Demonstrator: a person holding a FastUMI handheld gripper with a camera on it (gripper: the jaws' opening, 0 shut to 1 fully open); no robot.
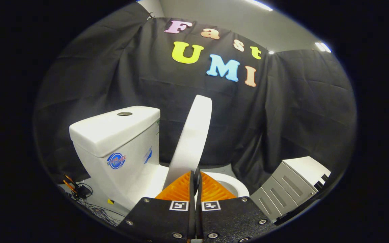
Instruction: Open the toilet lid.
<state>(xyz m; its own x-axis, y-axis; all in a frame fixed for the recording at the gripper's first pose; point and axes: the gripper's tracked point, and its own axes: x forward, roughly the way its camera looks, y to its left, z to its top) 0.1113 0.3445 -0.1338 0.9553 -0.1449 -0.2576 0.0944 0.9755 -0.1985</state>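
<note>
Left to right: cables [79,192] on the floor, the tank [117,141], then the lid [191,135] raised nearly upright. The gripper [194,177] sits at its lower edge, fingers [177,189] nearly together, seemingly pinching it. A cabinet [289,185] stands right.

The white plastic toilet lid [191,135] stands raised, nearly upright, seen edge-on beside the white ceramic tank [113,135], its lower edge rising from the white bowl rim [231,184].

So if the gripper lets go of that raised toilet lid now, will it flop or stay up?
The toilet lid looks like stiff, smooth plastic, so it should pivot, not bend. It stands near upright beside the tank, so it may stay or tip either way. The gripper looks nearly closed at its edge; grip unclear.
</note>
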